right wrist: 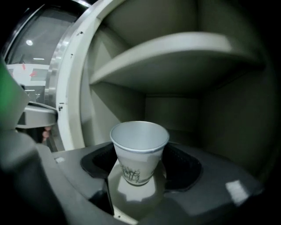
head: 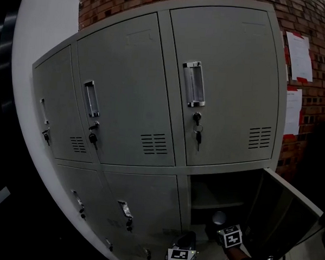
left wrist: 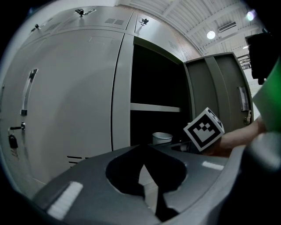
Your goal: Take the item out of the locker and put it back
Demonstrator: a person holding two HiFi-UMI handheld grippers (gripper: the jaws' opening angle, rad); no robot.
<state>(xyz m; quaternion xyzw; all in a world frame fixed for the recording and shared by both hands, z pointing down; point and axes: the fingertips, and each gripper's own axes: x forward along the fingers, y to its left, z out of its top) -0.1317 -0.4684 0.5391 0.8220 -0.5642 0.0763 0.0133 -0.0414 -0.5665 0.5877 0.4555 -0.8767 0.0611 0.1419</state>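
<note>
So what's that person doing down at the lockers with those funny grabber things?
A person holds a tool in each hand at a bank of grey lockers. One bottom locker has its door open. The right tool reaches inside, with a paper cup standing between its jaws, which look apart, not squeezing it. The left tool hangs outside, jaws nearly together, holding nothing.

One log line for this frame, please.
lower-right locker door open | paper cup upright inside | right gripper astride cup, grip unclear | left gripper shut, empty, outside
</note>
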